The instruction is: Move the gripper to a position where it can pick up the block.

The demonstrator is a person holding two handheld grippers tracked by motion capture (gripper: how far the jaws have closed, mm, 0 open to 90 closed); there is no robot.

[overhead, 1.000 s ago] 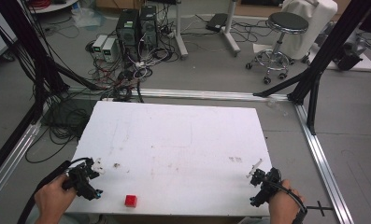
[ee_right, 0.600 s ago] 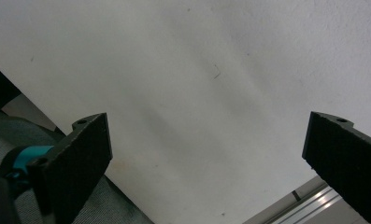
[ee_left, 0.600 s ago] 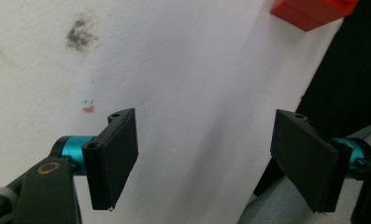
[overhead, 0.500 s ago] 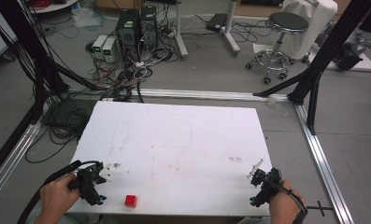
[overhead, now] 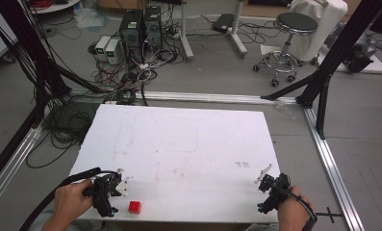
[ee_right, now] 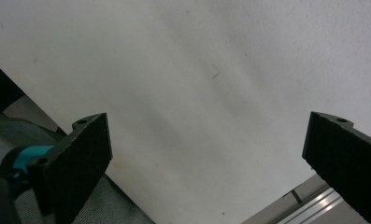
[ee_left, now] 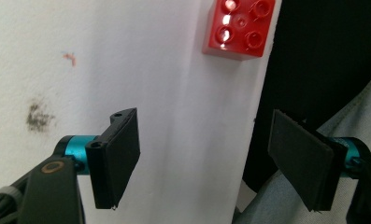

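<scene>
Left claw [overhead: 123, 184] spread, hovering just beside red brick [overhead: 134, 207] at worktop [overhead: 188, 144] near edge. Right claw [overhead: 265, 175] spread wide, empty.

The white table [overhead: 179, 144] carries faint smudges and scuff marks, with a darker stain near its near left corner and a pair of small grey marks toward the near right. Beyond the far edge, a silver aluminium rail [overhead: 212, 97] runs along the grey floor, and another rail [overhead: 330, 159] runs past the right edge. Past the far left corner, two dark computer towers [overhead: 141, 26] stand on the floor beside small white boxes [overhead: 108, 48], amid a tangle of black cables [overhead: 131, 79]. A round stool [overhead: 294, 24] on a chrome wheeled base stands past the far right corner. Black frame struts [overhead: 333, 53] slant down on the right, and more on the left.
</scene>
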